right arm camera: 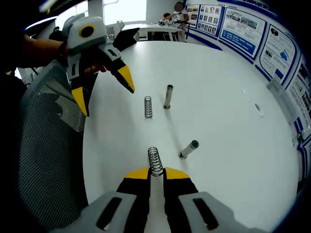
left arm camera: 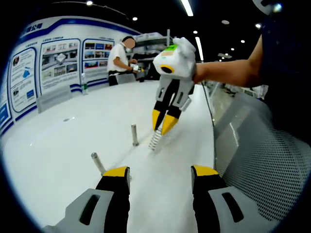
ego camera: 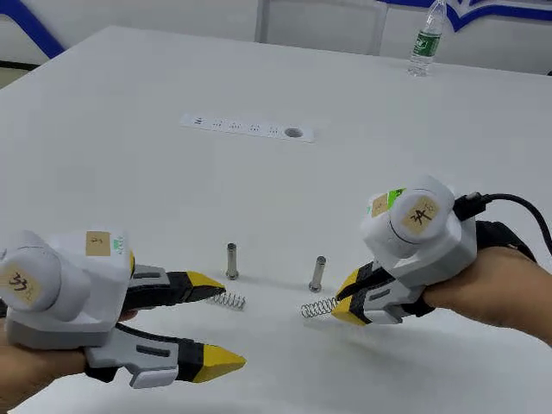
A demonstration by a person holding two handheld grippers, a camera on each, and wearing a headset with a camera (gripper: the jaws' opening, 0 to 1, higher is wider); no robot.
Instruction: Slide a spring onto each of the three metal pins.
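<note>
White table [ego camera: 129,172] | left tongs [ego camera: 233,322] wide | right tongs [right arm camera: 156,171] pinching spring [right arm camera: 154,160] (two pins [ego camera: 231,260] upright)

pin [ego camera: 231,260]: smooth shiny metal | spring [right arm camera: 155,161]: bare metal wire | table [ego camera: 129,172]: smooth matt white

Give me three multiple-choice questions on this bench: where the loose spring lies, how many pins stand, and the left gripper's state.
1. The loose spring lies: A) near the left gripper's jaw tip; B) on the power strip; C) beside the bottle.
2. Metal pins standing on the table: A) one; B) two; C) four.
3. The left gripper is: A) shut on a spring; B) shut on a pin; C) open, empty.
Answers: 1 A, the spring lies just off that jaw; 2 B, two upright pins show in the head view; 3 C, its jaws stand apart with nothing between.
</note>
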